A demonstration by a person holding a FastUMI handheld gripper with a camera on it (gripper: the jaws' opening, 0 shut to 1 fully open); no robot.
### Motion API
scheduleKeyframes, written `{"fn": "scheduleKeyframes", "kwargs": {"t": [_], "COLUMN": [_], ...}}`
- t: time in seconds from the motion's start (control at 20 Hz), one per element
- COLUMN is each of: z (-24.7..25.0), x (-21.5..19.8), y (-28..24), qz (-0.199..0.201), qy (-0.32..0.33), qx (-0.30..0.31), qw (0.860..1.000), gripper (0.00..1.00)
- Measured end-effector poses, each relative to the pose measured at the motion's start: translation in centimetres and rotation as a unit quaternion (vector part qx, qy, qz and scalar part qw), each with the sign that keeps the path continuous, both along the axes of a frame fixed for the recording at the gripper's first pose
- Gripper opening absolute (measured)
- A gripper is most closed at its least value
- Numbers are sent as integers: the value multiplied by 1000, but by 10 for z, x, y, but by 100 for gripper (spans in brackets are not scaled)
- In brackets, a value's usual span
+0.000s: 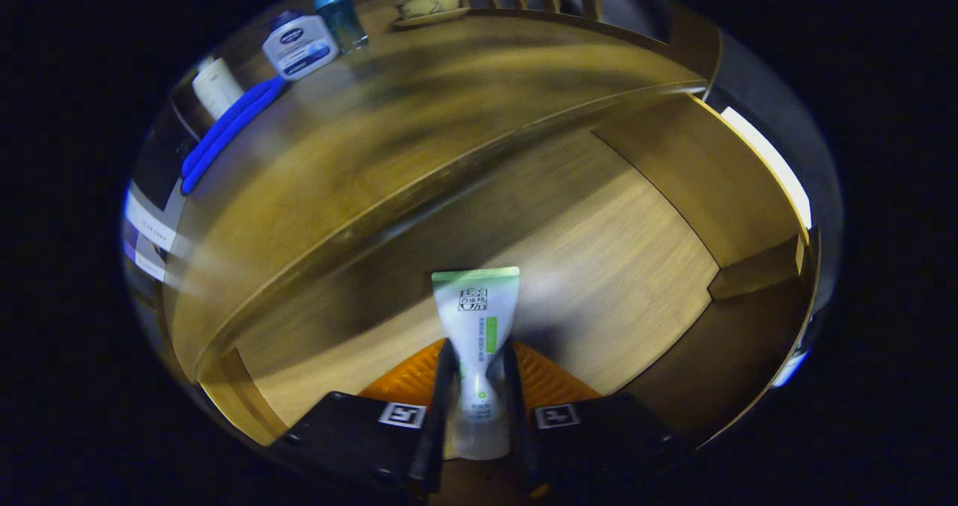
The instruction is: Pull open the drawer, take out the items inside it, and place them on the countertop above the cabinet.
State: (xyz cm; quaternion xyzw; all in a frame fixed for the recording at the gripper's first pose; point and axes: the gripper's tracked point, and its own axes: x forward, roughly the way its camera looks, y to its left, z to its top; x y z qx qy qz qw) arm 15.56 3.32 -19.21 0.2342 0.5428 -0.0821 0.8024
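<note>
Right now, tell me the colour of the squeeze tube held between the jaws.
White plastic squeeze tube with a green crimped end and green stripe, clearest in the gripper view; the gripper is shut on it.

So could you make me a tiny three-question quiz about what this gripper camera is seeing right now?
1. True or false: the gripper holds nothing.
2. What does the tube hang over? A) the open drawer B) a sink C) a basket
3. Fill in: the white jar stands on the ____.

Key: 1 false, both fingers press the tube. 2 A. 3 countertop, beside the blue-lidded jar.
</note>
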Motion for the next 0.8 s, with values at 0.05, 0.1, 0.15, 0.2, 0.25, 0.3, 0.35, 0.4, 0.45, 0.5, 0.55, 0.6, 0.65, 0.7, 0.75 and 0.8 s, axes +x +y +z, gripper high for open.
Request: {"fn": "scheduleKeyframes", "kwargs": {"t": [0.05,0.1,0.15,0.2,0.25,0.3,0.35,0.4,0.45,0.5,0.55,0.6,0.65,0.7,0.75,0.8], "z": [11,5,11,20,23,26,32,38,45,50,57,65,72,76,79,83], "x": [0,0,10,10,8,3,2,3,1,-3,-6,-7,-8,-11,-16,-21], "y": [-2,-2,1,2,3,3,1,-1,-3,-6,-8,-7,-8,-9,-14,-19], "qz": [0,-6,-13,-25,-36,-46,-59,-71,-78,-88,-99,-112,-124,-133,-145,-159], "qy": [-18,-15,-50,-61,-62,-61,-71,-79,-83,-84,-88,-94,-102,-105,-104,-104], "qx": [-5,-5,7,16,23,26,27,25,21,16,19,29,38,42,39,40], "qw": [1000,1000,999,998,997,997,995,994,993,992,991,989,986,985,983,981], "gripper": [37,31,25,10,10,10,10,10,10,10,10,10,10,10,9,10]}}
